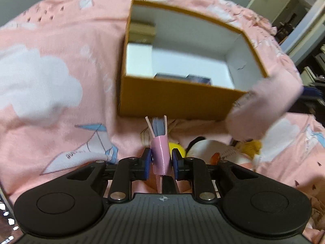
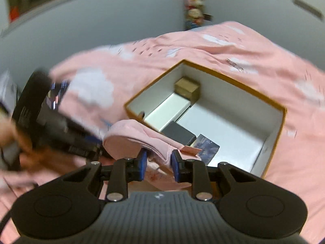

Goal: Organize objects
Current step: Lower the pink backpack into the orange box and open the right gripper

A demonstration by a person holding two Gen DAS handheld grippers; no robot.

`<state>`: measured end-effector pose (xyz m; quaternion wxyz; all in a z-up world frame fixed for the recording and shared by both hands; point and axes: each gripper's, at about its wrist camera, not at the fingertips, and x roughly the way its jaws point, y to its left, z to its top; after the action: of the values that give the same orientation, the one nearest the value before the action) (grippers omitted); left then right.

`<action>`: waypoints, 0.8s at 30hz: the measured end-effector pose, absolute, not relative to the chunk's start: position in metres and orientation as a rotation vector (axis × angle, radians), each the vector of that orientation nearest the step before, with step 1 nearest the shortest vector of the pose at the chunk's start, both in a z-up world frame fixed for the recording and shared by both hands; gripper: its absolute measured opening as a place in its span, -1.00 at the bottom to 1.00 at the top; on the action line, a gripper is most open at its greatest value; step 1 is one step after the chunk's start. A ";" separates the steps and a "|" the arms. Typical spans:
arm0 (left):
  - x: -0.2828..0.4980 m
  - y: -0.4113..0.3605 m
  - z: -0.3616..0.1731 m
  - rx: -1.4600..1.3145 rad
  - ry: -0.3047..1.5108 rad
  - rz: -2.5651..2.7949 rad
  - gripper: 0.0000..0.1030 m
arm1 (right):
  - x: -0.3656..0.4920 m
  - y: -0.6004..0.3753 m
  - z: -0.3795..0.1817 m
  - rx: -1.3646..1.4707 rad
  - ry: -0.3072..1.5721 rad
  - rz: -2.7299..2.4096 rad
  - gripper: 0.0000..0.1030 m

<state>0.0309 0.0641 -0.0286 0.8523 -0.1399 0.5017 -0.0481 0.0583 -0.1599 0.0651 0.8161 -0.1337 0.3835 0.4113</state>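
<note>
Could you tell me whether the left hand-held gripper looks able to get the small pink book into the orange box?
Probably yes: the left hand-held gripper grips the pink book just before the open-topped box, though it must clear the near wall.

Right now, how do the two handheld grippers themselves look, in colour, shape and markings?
Both look alike. The left gripper and right gripper have blue finger pads on black linkage arms with silver rivets. Behind sits a ribbed grey-black body flanked by two round black lobes, with a small white emblem at its centre. No cable shows.
</note>
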 end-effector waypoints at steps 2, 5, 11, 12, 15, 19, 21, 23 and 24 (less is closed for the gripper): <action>0.028 0.062 -0.015 -0.289 1.023 -0.124 -0.54 | 0.072 -0.157 0.060 -0.196 0.839 0.864 -0.48; 0.024 0.063 0.006 -0.314 0.968 -0.177 -0.55 | 0.086 -0.163 0.066 -0.081 0.863 0.843 -0.48; 0.029 0.069 0.041 -0.396 0.818 -0.251 -0.56 | 0.113 -0.178 0.082 0.147 0.898 0.808 -0.48; 0.033 0.070 0.044 -0.411 0.798 -0.248 -0.56 | 0.118 -0.178 0.083 0.170 0.900 0.796 -0.48; 0.048 0.075 0.050 -0.447 0.735 -0.220 -0.56 | 0.135 -0.177 0.083 0.231 0.908 0.764 -0.48; 0.074 0.083 0.046 -0.465 0.698 -0.186 -0.56 | 0.160 -0.174 0.076 0.325 0.930 0.740 -0.48; 0.085 0.088 0.043 -0.463 0.695 -0.172 -0.56 | 0.173 -0.170 0.069 0.360 0.951 0.729 -0.48; 0.094 0.093 0.040 -0.461 0.697 -0.162 -0.56 | 0.187 -0.165 0.061 0.379 0.980 0.722 -0.48; 0.099 0.097 0.038 -0.457 0.697 -0.158 -0.56 | 0.193 -0.162 0.056 0.389 0.998 0.710 -0.48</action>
<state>0.0989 0.0968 0.0378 0.9114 -0.2216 0.3382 -0.0764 0.1934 -0.1618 0.0561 0.8008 0.1812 0.4652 0.3310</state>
